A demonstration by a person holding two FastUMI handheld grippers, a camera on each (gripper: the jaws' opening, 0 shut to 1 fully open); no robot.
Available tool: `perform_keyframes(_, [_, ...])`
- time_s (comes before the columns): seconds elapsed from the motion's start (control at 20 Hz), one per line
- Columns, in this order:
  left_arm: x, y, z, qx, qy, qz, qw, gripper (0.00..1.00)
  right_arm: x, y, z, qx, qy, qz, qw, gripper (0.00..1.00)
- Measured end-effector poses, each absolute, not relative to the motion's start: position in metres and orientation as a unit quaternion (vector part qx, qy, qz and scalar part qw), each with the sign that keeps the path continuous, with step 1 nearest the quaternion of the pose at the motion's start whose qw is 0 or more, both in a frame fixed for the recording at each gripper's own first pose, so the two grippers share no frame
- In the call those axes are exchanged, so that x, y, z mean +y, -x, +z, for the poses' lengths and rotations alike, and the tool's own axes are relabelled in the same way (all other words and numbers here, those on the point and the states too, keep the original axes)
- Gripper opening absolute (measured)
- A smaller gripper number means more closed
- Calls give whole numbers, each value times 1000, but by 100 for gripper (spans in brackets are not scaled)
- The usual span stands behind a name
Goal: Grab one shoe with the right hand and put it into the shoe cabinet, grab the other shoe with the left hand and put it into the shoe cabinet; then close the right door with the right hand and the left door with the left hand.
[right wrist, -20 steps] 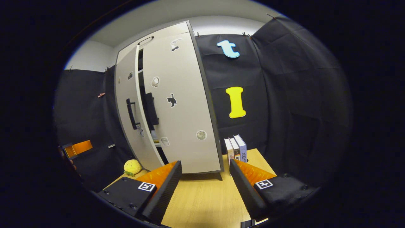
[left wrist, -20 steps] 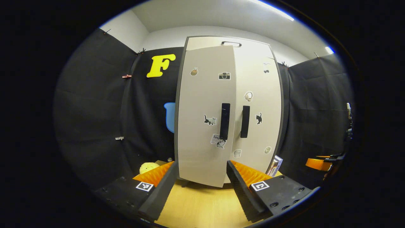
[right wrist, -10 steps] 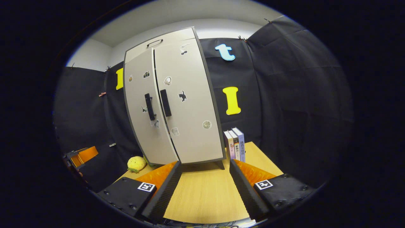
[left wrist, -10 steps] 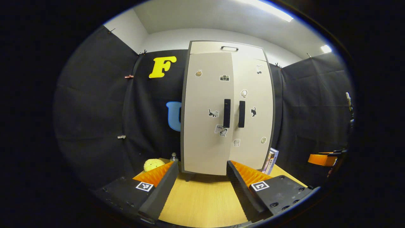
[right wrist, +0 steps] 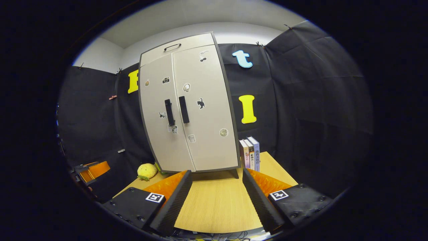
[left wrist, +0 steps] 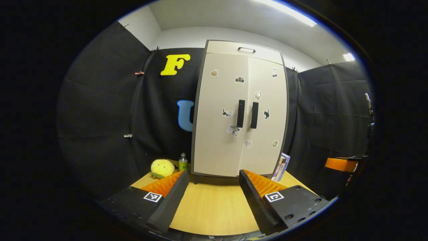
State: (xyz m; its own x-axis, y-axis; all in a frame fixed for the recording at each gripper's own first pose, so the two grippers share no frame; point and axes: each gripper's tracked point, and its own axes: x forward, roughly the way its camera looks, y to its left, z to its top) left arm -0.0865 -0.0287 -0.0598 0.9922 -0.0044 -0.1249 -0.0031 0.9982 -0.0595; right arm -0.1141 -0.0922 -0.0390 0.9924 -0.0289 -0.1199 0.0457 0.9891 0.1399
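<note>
Left gripper view: shoe cabinet (left wrist: 239, 113) doors shut, shoes hidden; both grippers' fingers (left wrist: 170, 195) spread, empty

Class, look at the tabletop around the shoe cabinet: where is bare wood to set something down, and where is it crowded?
Bare: the table in front of the shoe cabinet. Crowded: the left, with the yellow plush toy and small bottle; the right, with the books.

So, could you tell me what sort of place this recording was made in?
It looks like a staged recording booth, not a home: black cloth walls surround a wooden table that carries a small shoe cabinet with both doors closed, plus props such as books and a yellow plush toy.
</note>
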Motion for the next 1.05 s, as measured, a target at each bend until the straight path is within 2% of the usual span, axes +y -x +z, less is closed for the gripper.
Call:
perform_keyframes(0.25, [-33,88,-61,57,22,-11,998,95,-94,115,-30,54,-43,-19,997,98])
perform_keyframes(0.4, [-34,85,-56,54,13,-20,998,95,-116,106,0,20,-5,-37,999,98])
perform_keyframes(0.6, [-39,75,-46,48,14,-40,998,95,-128,94,24,-4,-11,-50,999,98])
perform_keyframes(1.05, [-52,60,-20,21,-3,-37,999,95,-127,89,-1,31,-19,-35,999,98])
